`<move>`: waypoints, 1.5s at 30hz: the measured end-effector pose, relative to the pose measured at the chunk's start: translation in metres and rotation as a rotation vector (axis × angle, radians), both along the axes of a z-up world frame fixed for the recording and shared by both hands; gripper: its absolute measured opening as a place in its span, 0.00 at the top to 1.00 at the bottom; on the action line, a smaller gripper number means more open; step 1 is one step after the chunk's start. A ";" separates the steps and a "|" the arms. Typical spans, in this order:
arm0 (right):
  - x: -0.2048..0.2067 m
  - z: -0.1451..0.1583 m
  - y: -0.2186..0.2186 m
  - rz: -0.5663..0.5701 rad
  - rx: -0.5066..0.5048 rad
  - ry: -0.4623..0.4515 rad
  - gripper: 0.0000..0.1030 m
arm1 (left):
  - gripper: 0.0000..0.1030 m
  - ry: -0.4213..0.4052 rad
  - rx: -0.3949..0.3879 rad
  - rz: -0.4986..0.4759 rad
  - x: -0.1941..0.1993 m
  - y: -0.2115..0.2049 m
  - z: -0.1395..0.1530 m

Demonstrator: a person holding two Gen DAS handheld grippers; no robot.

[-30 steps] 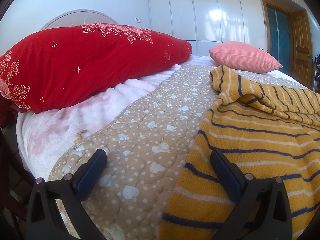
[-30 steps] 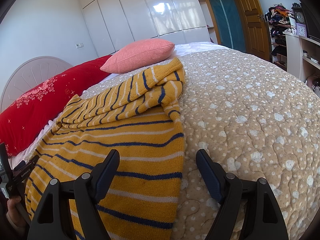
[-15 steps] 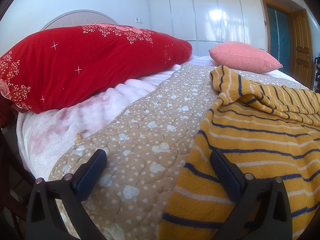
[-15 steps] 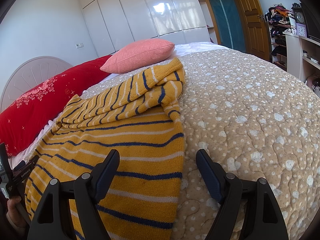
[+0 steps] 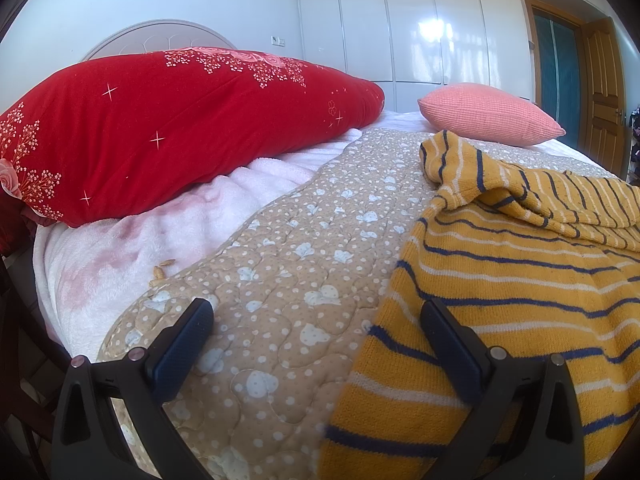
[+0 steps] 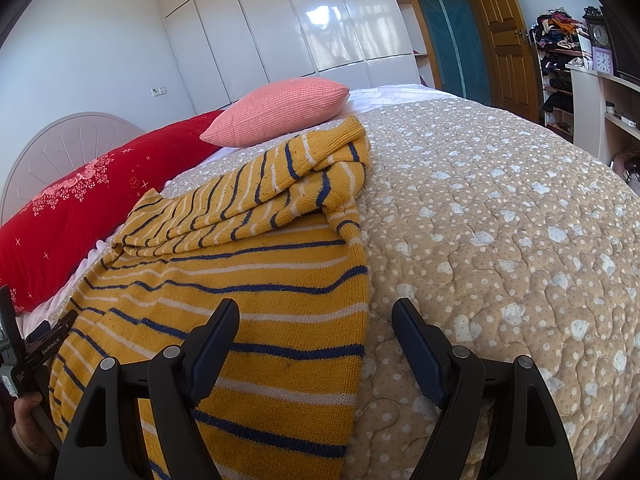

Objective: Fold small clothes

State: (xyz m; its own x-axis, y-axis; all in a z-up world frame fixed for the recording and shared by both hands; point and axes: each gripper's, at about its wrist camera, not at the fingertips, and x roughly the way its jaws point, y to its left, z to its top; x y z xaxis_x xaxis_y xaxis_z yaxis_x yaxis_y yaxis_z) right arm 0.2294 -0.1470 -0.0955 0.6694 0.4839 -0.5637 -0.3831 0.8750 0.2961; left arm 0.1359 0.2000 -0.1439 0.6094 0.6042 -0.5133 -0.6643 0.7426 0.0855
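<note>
sweater (image 6: 248,280) on quilt (image 6: 500,220), bolster (image 5: 180,128) left, small pillow (image 6: 280,110) behind sweater.

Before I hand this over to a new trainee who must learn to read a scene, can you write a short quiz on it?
1. True or false: the striped sweater lies on the quilt with both sleeves folded across it.
2. Which gripper has the sweater's side edge between its open fingers: left gripper, right gripper, or both?
3. Fill in: the pink cushion lies beyond the sweater, beside the ___ pillow.

Key: 1 true. 2 both. 3 red.
</note>
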 end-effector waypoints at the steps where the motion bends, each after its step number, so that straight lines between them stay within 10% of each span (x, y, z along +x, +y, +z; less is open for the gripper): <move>1: 0.000 0.000 0.000 0.000 0.000 0.000 0.20 | 0.00 0.000 0.000 0.000 -0.001 -0.001 0.000; 19: 0.001 0.000 0.000 0.001 -0.001 0.000 0.20 | 0.00 0.004 -0.004 0.000 0.000 0.000 -0.001; 23: 0.001 -0.001 0.000 0.000 -0.005 0.001 0.20 | 0.00 0.109 -0.077 -0.042 0.008 0.006 0.009; 36: 0.003 -0.001 0.005 -0.010 -0.055 0.002 0.20 | 0.00 -0.070 -0.372 -0.037 -0.031 0.029 0.047; 45: 0.004 -0.001 0.030 -0.043 -0.279 -0.005 0.16 | 0.00 -0.142 -0.355 -0.194 -0.033 0.001 0.026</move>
